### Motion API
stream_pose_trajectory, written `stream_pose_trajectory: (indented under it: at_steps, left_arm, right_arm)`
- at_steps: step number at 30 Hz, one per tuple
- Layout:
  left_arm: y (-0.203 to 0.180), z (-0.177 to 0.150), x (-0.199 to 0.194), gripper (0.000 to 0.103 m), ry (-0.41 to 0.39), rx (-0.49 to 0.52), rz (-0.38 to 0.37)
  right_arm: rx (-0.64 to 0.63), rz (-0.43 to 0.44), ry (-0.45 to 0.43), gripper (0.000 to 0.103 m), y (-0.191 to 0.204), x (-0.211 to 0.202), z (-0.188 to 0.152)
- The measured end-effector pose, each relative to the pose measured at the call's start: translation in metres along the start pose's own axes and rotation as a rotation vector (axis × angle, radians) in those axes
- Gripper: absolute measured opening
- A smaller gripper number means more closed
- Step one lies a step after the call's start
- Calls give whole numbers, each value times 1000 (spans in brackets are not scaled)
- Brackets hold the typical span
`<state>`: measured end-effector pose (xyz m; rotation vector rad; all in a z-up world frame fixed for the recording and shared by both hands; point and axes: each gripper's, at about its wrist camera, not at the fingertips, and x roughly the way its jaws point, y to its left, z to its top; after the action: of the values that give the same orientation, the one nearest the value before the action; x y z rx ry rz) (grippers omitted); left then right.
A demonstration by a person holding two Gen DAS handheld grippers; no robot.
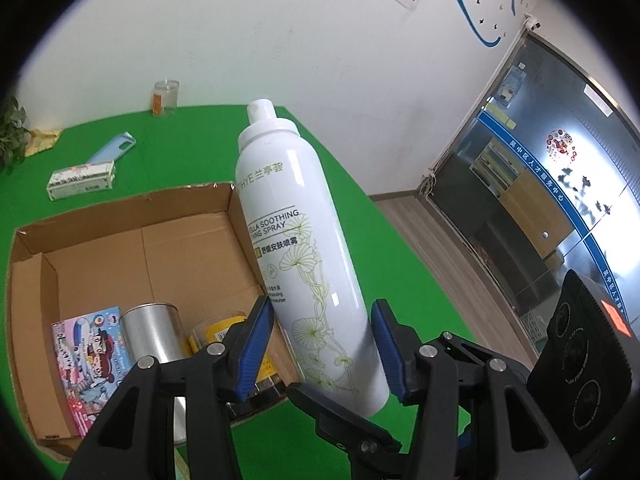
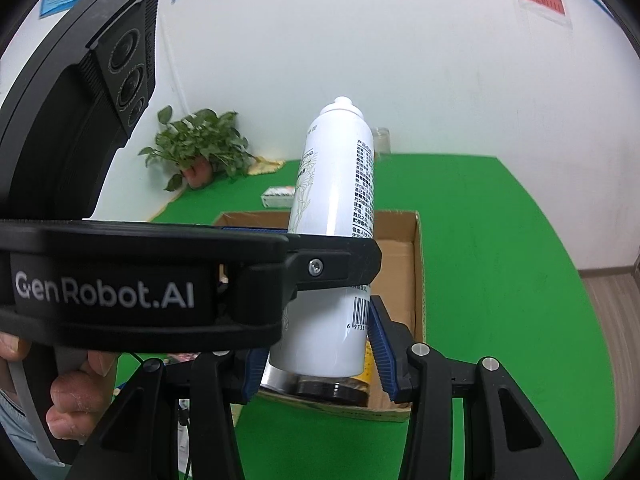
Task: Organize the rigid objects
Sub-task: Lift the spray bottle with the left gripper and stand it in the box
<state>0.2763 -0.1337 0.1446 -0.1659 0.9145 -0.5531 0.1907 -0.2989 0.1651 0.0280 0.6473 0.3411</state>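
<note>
A tall white spray can (image 1: 304,248) with green flower drawings stands upright in the air, held by both grippers at once. My left gripper (image 1: 320,320) has its blue pads pressed on the can's lower sides. In the right wrist view my right gripper (image 2: 316,344) clamps the can (image 2: 336,208) near its base, with the left gripper's finger (image 2: 332,268) crossing in front. The can hangs over the right side of an open cardboard box (image 1: 120,248) that holds a colourful packet (image 1: 90,360), a silver tin (image 1: 152,332) and a yellow-labelled jar (image 1: 216,332).
On the green table (image 1: 180,132) behind the box lie a small white carton (image 1: 82,180), a blue phone case (image 1: 112,150), a yellow cloth (image 1: 42,140) and a glass jar (image 1: 165,98). A potted plant (image 2: 196,144) stands at the back left. A hand (image 2: 76,400) grips the left tool.
</note>
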Motion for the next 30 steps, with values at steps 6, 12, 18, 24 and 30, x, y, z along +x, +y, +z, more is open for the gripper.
stream_pose_trajectory:
  at_steps: [6,12,18,24,30]
  left_arm:
    - [25,-3,54,49,100,-55,-16]
    - [47,-16,106,49,207,-123,-39]
    - [54,-27,133,49,279,-160,-41]
    - [41,-26,140,50,319,-144,-18]
    - [26,-32,100,51,179,-36,63]
  right_arm:
    - [58,12,107,43,-30,62,-15]
    - [106,19,201,43,-55,119,-45]
    - [134,21,266,43,-69,147,-67]
    - [146,15,284,44,-85,144,-75]
    - [118,-36,223,73,-74,117,-70]
